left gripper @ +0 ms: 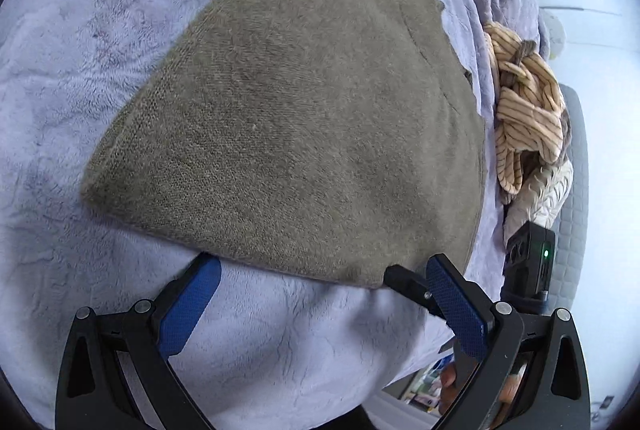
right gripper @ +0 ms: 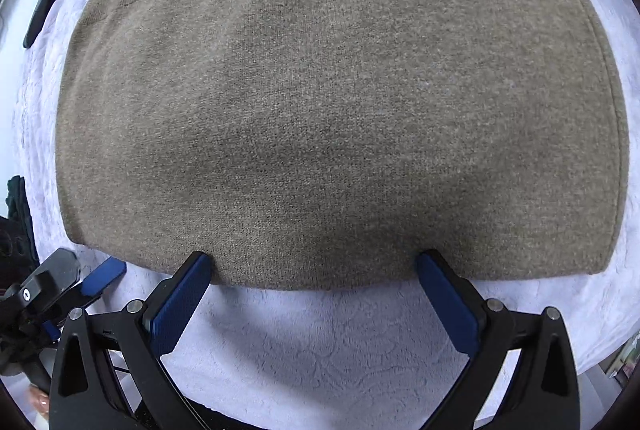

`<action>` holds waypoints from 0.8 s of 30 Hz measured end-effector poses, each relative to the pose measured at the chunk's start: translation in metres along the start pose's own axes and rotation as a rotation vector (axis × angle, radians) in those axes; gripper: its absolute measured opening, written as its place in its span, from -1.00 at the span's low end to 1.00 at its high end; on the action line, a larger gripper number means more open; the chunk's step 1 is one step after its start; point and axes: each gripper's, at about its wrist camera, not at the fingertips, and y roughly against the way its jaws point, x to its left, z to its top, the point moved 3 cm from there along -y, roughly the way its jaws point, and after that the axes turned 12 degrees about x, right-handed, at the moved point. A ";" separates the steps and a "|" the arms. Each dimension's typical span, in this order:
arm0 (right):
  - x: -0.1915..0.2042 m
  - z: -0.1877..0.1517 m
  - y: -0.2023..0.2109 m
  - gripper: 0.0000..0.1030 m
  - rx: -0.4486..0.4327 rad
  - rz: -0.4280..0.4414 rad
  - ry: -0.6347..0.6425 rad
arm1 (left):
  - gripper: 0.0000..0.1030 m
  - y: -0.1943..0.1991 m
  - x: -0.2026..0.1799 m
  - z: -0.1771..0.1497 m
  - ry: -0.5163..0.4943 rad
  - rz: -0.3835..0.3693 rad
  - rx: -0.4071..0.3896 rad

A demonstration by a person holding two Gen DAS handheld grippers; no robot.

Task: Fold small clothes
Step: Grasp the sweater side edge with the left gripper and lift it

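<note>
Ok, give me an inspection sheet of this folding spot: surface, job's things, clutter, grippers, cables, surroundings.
Surface: pale lilac plush blanket, lightly wrinkled.
Job's things: olive-brown knit garment lying flat, layered, near edge toward both grippers.
Clutter: striped beige cloth bunched beside the garment; dark flat object at the blanket's edge.
Grippers: left gripper open, right gripper open, fingertips at the garment's near edge.
Cables: nothing seen.
Surroundings: grey quilted padding; rest unclear.
</note>
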 end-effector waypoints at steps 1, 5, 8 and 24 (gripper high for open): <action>-0.001 0.000 -0.001 1.00 -0.001 -0.002 0.005 | 1.00 0.000 0.001 0.002 0.010 -0.009 -0.008; 0.002 -0.009 -0.014 1.00 -0.008 -0.005 0.019 | 1.00 0.007 -0.006 0.007 0.023 -0.020 -0.059; 0.000 -0.012 -0.015 1.00 -0.017 0.002 0.026 | 1.00 0.019 -0.027 0.007 -0.037 -0.054 -0.118; 0.017 -0.061 -0.055 1.00 -0.040 -0.045 0.118 | 1.00 -0.011 -0.009 0.037 0.072 -0.088 -0.136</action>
